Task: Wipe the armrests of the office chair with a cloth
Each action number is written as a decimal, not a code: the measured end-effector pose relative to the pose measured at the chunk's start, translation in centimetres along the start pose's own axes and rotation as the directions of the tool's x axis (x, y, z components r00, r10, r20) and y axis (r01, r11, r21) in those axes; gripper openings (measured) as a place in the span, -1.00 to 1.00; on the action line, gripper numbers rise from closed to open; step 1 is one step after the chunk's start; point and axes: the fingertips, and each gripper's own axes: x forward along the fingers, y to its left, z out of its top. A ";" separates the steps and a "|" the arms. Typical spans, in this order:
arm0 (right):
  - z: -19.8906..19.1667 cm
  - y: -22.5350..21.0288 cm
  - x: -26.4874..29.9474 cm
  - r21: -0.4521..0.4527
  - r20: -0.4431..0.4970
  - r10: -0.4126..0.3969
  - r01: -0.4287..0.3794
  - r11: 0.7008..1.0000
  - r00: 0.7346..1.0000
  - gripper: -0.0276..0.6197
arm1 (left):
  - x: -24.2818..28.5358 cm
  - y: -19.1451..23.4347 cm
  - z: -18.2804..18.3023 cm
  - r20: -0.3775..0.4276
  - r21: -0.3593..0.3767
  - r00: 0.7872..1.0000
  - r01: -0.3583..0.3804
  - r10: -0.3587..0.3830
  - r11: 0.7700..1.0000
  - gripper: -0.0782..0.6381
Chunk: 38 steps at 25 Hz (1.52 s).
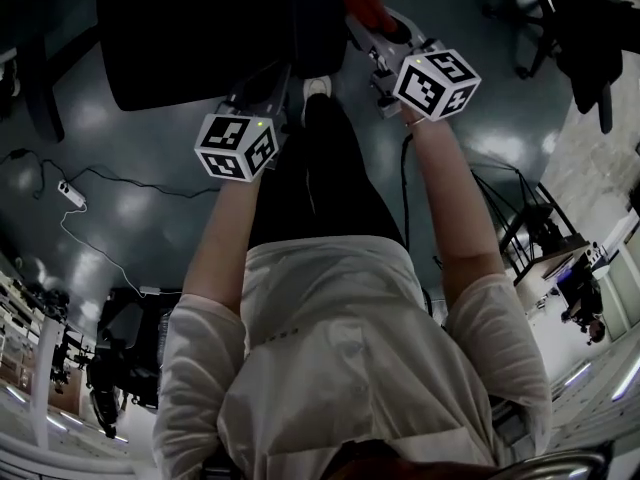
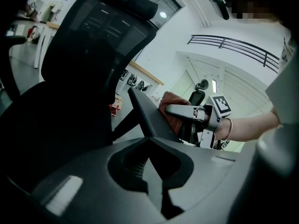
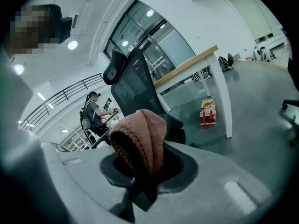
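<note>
A black office chair (image 1: pixel 200 28) (image 2: pixel 88 55) stands in front of me, with a mesh back and a headrest. One armrest (image 2: pixel 147 118) runs away from my left gripper (image 2: pixel 149 141) (image 1: pixel 265 93), whose jaws are closed at its near end. Farther along that armrest lies a reddish-brown cloth (image 2: pixel 169 101) (image 1: pixel 366 1), pressed against it. My right gripper (image 3: pixel 140 171) (image 1: pixel 375 28) (image 2: pixel 184 111) is shut on the cloth (image 3: pixel 140 134), which bulges up out of its jaws. The armrest is hidden under the cloth in the right gripper view.
A power strip (image 1: pixel 70 193) with a cable lies on the shiny floor at the left. Another dark chair (image 1: pixel 580 28) stands at the far right. A white desk with a wooden top (image 3: pixel 205 73), a red bag (image 3: pixel 208 111) and a person with a backpack (image 3: pixel 91 111) are beyond.
</note>
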 end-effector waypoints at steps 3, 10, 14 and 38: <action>-1.2 0.6 -1.0 -0.007 0.015 -0.033 0.033 0.999 0.999 -0.70 | 0.1 0.0 0.1 -0.011 0.026 1.000 0.019 -0.019 0.999 -0.77; -4.4 1.7 -2.9 0.003 0.008 -0.188 0.188 0.982 0.982 -0.70 | -0.2 -0.3 -0.5 -0.039 0.051 0.998 0.055 -0.053 0.997 -0.77; -6.6 3.0 -4.2 0.015 0.009 -0.244 0.244 0.970 0.970 -0.70 | -0.9 -0.8 -1.6 -0.054 0.052 0.995 0.081 -0.078 0.995 -0.77; -13.5 7.6 -2.6 -0.032 -0.236 -0.115 0.111 0.993 0.965 -0.70 | -5.7 1.1 -5.6 -0.058 0.022 0.998 0.032 -0.031 0.999 -0.74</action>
